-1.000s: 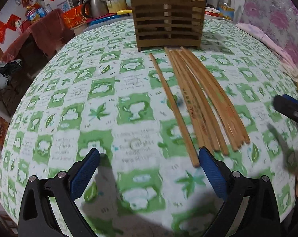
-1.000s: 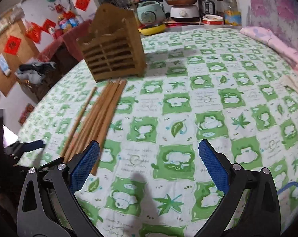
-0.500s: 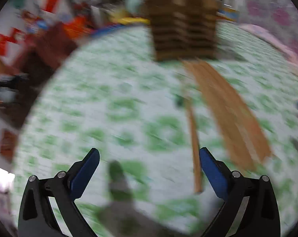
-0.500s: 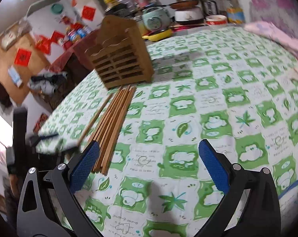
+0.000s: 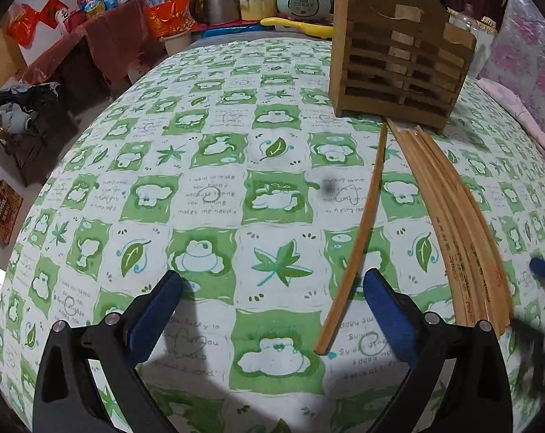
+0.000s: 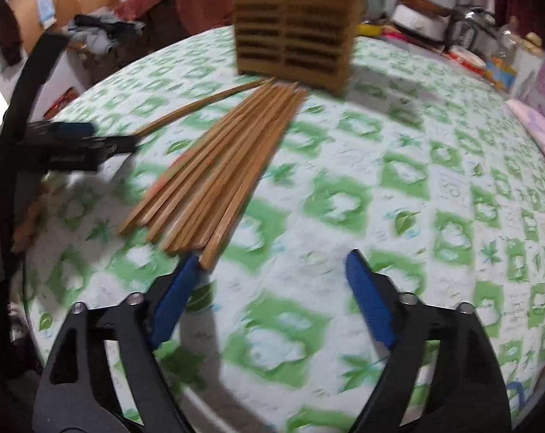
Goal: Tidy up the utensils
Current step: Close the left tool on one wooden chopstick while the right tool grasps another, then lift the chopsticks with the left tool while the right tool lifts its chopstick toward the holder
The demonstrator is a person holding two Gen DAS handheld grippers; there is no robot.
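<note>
The bundle of chopsticks [image 6: 214, 169] lies flat on the table [image 5: 214, 195], tips toward the wooden slatted holder [image 5: 398, 72], with a single chopstick [image 5: 359, 238] apart beside it. The left gripper [image 5: 272, 285] hangs with jaws wide, the single stick's near end between them (untouched). The right gripper [image 6: 268, 267] has just been narrowing its jaws, nothing between them, its left pad [image 6: 175, 299] just beside the bundle's end.

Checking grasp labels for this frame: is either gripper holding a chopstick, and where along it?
Nothing is held. The left gripper and right gripper are open beside the chopsticks.
</note>
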